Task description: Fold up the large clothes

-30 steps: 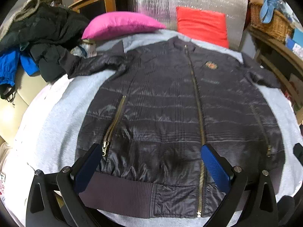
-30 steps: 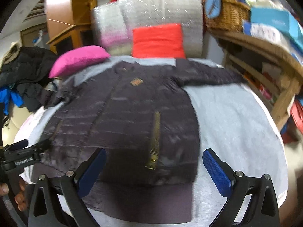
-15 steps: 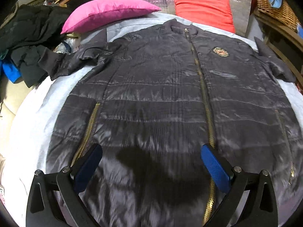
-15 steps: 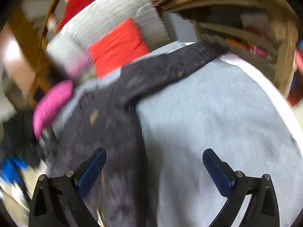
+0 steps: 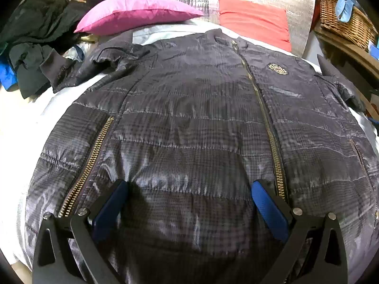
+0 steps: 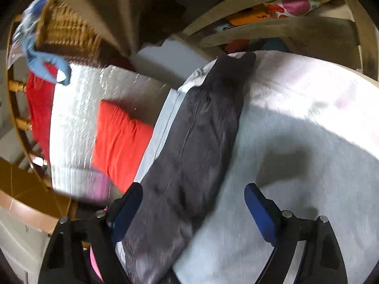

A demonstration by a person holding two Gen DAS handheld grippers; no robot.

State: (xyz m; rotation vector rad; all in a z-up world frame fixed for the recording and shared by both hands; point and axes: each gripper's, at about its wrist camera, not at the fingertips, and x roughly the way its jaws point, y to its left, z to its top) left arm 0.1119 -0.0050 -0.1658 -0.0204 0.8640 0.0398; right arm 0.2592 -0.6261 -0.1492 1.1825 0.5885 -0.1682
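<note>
The quilted dark jacket (image 5: 201, 127) lay flat on the grey bed (image 6: 308, 165) — brass zips shut. Both hand-held grippers, left (image 5: 188, 203) and right (image 6: 193, 209), gaped wide (holding nothing), the right one over the sleeve (image 6: 201, 130).

No legible text in either view. Jacket (image 5: 189, 123) carries a round gold chest emblem (image 5: 277, 68), right of the centre zipper; its lettering is too small to read.
</note>
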